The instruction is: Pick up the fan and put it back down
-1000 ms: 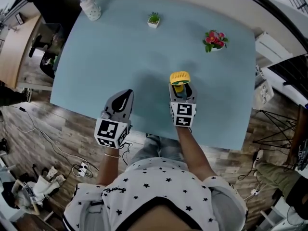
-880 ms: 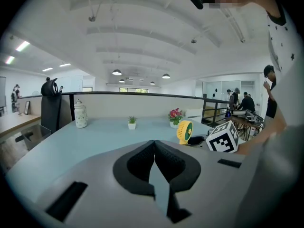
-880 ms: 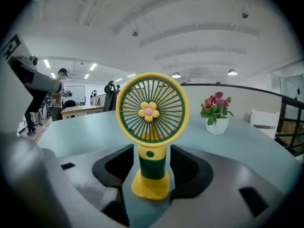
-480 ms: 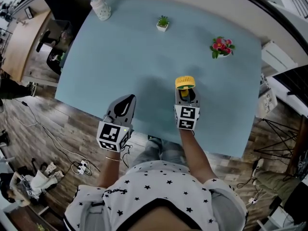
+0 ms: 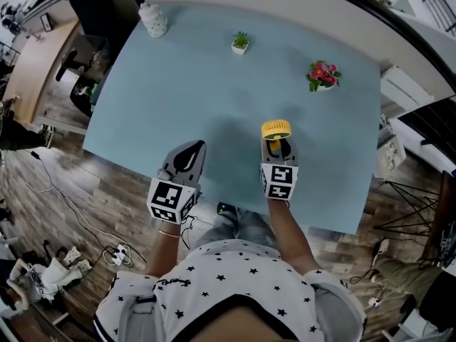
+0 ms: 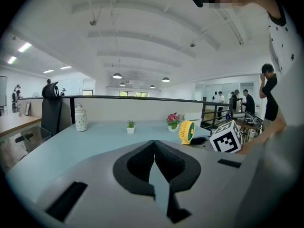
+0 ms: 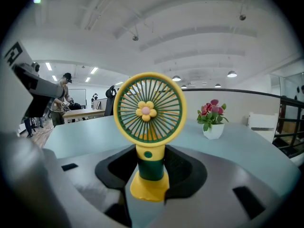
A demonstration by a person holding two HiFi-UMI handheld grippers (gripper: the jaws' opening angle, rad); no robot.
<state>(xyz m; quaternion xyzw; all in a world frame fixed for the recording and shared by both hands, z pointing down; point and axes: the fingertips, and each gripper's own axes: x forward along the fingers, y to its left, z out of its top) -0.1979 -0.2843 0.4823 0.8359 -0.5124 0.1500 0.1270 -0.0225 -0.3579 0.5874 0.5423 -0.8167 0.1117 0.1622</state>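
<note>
Over the last second the right gripper [image 5: 276, 142] had narrowed its jaws from a wide spread to a grip on the small yellow-and-green plastic desk fan [image 5: 276, 129], while the left gripper [image 5: 191, 148] had kept its place at the near edge of the pale blue rectangular table [image 5: 214, 84].

In the right gripper view, the fan [image 7: 149, 110] stood upright between the two black pads of the right gripper [image 7: 149, 163]. The pads pressed on either side of its dark green stem. The round yellow grille with its flower-shaped centre rose above the jaws and faced the camera. The yellow foot sat low in the gap between the pads. Whether the foot touched the table could not be told.

From the head view the fan was near the middle of the table's near half, just ahead of the right gripper's marker cube.

The left gripper [image 6: 154, 148] had its jaws together with nothing between them, pointing over the table. Its view showed the fan [image 6: 187, 131] off to the right, side on.

Along the far part of the table stood a white ceramic jar with a lid [image 5: 152, 18] at the left corner, a tiny green plant in a white pot [image 5: 241, 43] near the middle, and a pot of pink and red flowers [image 5: 322, 73] to the right, all well apart from the fan.
</note>
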